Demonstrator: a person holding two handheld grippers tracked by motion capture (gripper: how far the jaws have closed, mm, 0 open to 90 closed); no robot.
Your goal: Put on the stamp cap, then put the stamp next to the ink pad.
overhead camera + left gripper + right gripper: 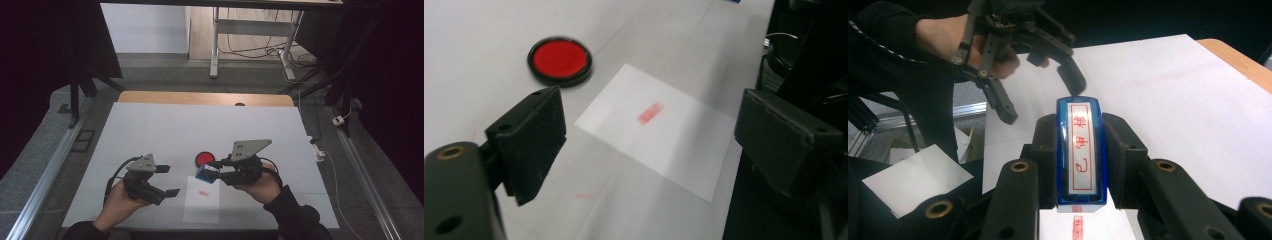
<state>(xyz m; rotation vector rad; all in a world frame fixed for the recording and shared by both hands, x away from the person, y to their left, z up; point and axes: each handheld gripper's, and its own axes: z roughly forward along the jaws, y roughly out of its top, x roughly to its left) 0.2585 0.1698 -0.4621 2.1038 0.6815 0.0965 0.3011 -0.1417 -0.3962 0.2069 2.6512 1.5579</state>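
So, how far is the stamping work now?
Done: the white paper sheet carries one red print. In hand: the right gripper is shut on the blue rectangular stamp, lifted above the sheet; the left gripper is open and holds nothing. Left, probably: putting the stamp down near the round red ink pad.

Two handheld grippers, left gripper and right gripper, one blue stamp, one round red ink pad, one white sheet of paper with one red stamped mark, one white table
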